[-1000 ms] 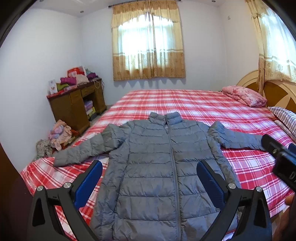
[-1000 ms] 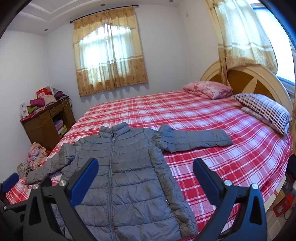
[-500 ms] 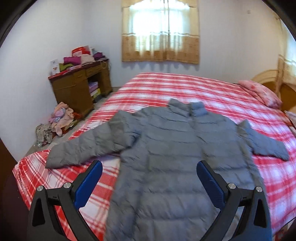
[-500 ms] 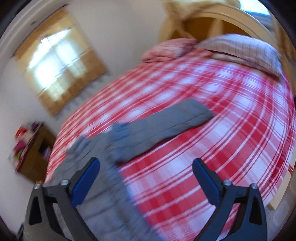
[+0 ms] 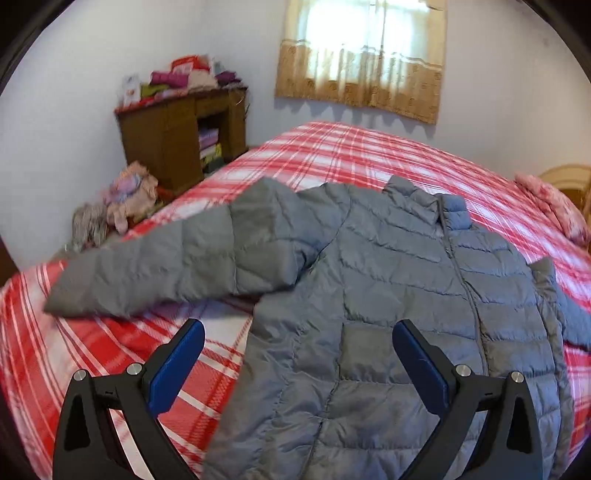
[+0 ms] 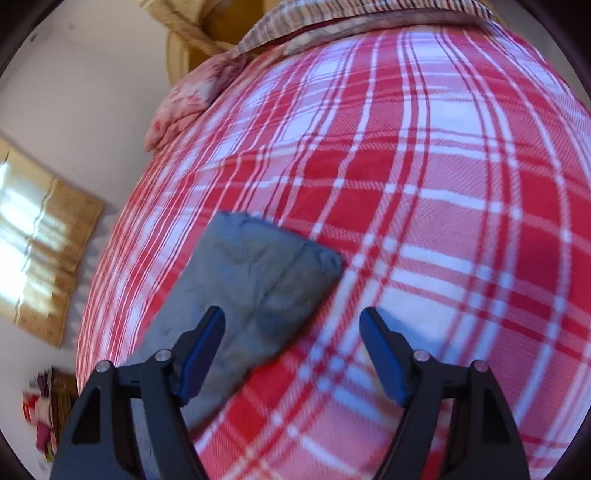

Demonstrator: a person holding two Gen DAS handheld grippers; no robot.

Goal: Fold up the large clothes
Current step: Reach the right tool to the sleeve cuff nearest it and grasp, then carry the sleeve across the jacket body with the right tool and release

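Observation:
A grey quilted puffer jacket (image 5: pixel 388 302) lies flat, front up and zipped, on a red and white plaid bed (image 5: pixel 332 155). Its left sleeve (image 5: pixel 155 273) stretches out to the left. My left gripper (image 5: pixel 295 332) is open and empty, hovering over the jacket's lower left body beside the armpit. In the right wrist view the other sleeve's cuff end (image 6: pixel 258 269) lies on the plaid sheet (image 6: pixel 443 184). My right gripper (image 6: pixel 291 325) is open and empty, low over that cuff, its left finger above the sleeve.
A wooden desk (image 5: pixel 177 136) with stacked clothes stands at the left wall, with a clothes pile (image 5: pixel 125 199) on the floor beside it. A curtained window (image 5: pixel 365 55) is at the back. A pink pillow (image 6: pixel 184 92) and striped pillow (image 6: pixel 332 18) lie by the headboard.
My left gripper has moved closer and leftward toward the jacket's left sleeve and side. My right gripper has swung right and dropped down close to the right sleeve's cuff. Both stay open.

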